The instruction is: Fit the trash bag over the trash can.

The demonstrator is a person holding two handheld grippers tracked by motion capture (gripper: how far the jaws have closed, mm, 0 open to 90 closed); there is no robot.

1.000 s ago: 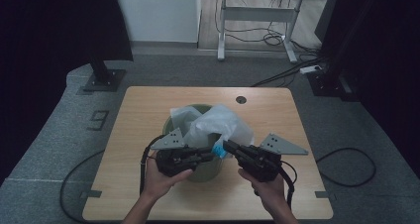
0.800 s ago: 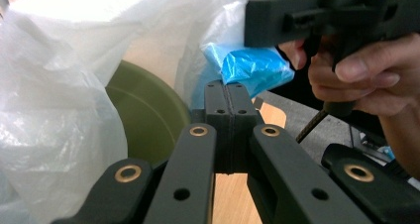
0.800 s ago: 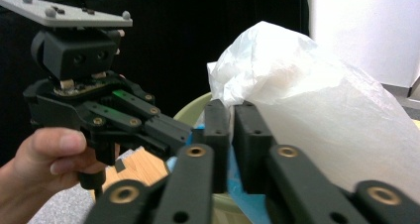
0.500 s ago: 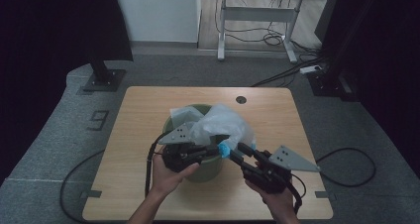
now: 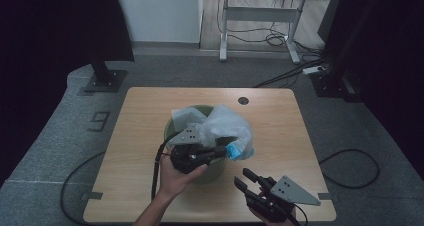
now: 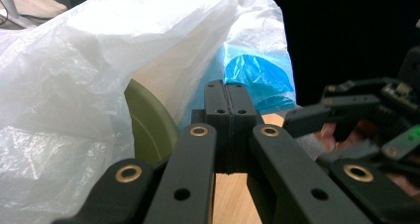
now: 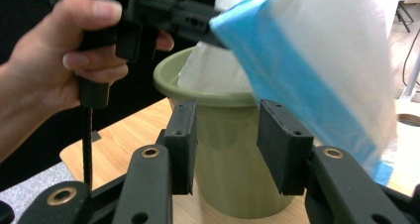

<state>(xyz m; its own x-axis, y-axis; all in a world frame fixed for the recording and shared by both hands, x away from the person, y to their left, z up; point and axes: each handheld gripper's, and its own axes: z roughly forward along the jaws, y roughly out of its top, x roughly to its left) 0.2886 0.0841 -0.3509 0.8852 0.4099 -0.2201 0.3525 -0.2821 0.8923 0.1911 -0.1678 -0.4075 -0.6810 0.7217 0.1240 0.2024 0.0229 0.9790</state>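
Wooden table (image 5: 150, 116), bag (image 5: 227, 128) pinched in left tool (image 5: 222, 152), over bin (image 5: 212, 168)

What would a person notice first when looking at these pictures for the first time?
The eye goes first to the crumpled white plastic bag with its blue edge, bulging out of the green bucket in the middle of the wooden table. The left tongs are shut on the bag at the bucket's near rim. The right tongs stand open nearer the table's front edge, apart from the bag.
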